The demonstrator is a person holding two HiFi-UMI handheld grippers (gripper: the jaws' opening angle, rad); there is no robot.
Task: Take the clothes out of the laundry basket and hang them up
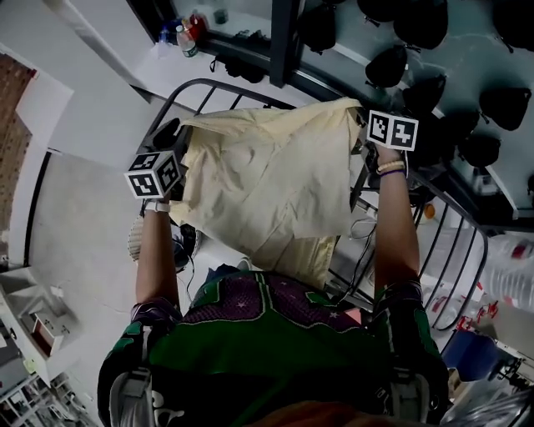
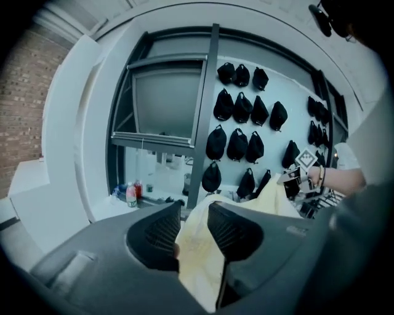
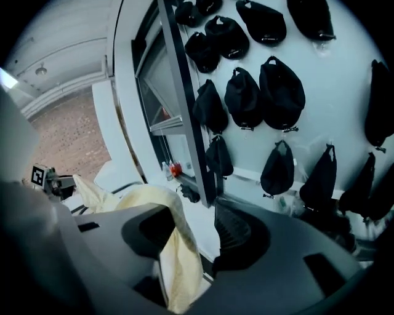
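Note:
A pale yellow garment [image 1: 267,192] hangs spread between my two grippers, above the dark metal drying rack [image 1: 457,250]. My left gripper [image 1: 185,160] is at its left top corner, my right gripper [image 1: 365,140] at its right top corner. In the left gripper view the jaws [image 2: 195,215] stand apart, and the yellow cloth [image 2: 200,258] lies loosely in the gap. In the right gripper view the jaws [image 3: 197,221] are wide apart. There the cloth [image 3: 175,258] drapes over the left finger only, with clear space beside the right one.
Several black caps [image 1: 417,25] hang on the pale wall behind the rack. A dark window post [image 1: 284,42] rises at the back, with bottles [image 1: 188,37] on the sill. The rack's curved rail [image 1: 209,83] runs under the garment's far edge.

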